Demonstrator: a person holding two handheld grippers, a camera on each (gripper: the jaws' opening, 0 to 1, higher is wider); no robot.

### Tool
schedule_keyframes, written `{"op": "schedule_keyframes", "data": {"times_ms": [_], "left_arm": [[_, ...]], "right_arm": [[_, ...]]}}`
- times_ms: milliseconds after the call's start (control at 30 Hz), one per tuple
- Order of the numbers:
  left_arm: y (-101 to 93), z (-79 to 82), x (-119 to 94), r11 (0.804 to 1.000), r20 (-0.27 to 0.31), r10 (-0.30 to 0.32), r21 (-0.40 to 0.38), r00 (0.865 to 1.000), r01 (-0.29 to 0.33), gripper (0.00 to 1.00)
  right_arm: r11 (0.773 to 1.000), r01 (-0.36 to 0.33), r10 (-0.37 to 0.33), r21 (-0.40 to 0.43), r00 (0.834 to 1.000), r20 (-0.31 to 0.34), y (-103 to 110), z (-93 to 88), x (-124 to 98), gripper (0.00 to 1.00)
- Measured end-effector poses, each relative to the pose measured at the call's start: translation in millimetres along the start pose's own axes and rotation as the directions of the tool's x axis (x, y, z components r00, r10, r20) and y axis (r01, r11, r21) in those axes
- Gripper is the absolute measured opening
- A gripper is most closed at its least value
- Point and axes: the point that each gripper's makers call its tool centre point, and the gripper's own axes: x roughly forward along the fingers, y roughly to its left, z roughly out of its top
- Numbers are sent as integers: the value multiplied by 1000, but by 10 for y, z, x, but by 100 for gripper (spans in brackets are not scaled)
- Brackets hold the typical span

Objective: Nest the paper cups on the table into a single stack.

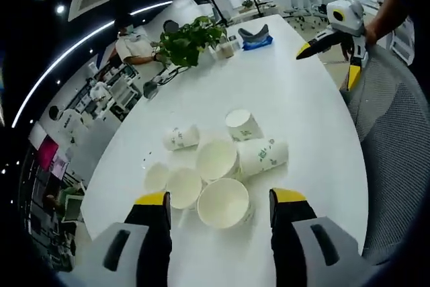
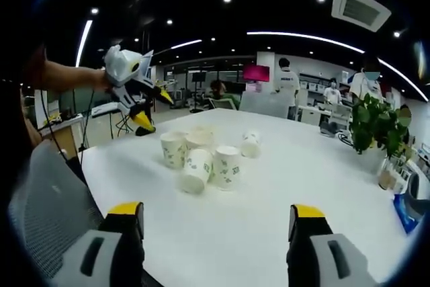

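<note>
Left gripper (image 1: pixel 220 208), jaws apart and empty, hovers over a white table (image 1: pixel 295 99) with a cluster of paper cups (image 1: pixel 218 166) at twelve o'clock just past its tips. Right gripper (image 2: pixel 217 223), jaws also apart, has the same cups (image 2: pixel 201 156) farther off toward eleven o'clock.

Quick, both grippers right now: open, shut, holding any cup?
Left gripper: open, empty, jaws either side of the nearest paper cup, not gripping it.
Right gripper: open, empty, short of the cluster of cups.
</note>
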Motion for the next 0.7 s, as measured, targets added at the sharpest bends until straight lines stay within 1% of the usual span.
{"op": "schedule_keyframes", "data": {"times_ms": [133, 167, 267, 300, 400, 467, 533, 600, 700], "left_arm": [[-51, -53, 94, 1000, -13, -25, -3, 1000, 25, 51], [-75, -47, 116, 999, -4, -36, -29, 999, 36, 51], [-96, -41, 158, 997, 9, -44, -59, 999, 44, 47], [-104, -50, 174, 997, 7, -48, -65, 999, 48, 45], [-174, -94, 238, 993, -4, -86, -82, 996, 86, 38], [-178, -116, 270, 992, -13, -88, -88, 996, 86, 35], [-182, -121, 297, 992, -11, -89, -85, 996, 88, 29], [-217, -122, 329, 988, -7, -115, -105, 993, 114, 21], [-241, -153, 382, 986, -18, -128, -112, 992, 125, 17]], "right_arm": [[1000, 2, -2, -3, 1000, -5, 3, -5, 1, 89], [1000, 3, -3, -4, 1000, -7, -2, -8, 1, 89], [1000, 8, -8, -7, 1000, -10, -17, -20, -1, 88], [1000, 9, -9, -8, 1000, -11, -20, -22, -2, 88], [1000, 11, -11, -9, 1000, -15, -22, -28, -3, 88], [1000, 11, -11, -12, 1000, -16, -18, -25, -3, 87], [1000, 11, -11, -13, 1000, -21, -15, -33, -2, 86], [1000, 12, -12, -16, 1000, -28, -22, -49, -2, 86], [1000, 14, -15, -17, 999, -30, -23, -51, -3, 85]]}}
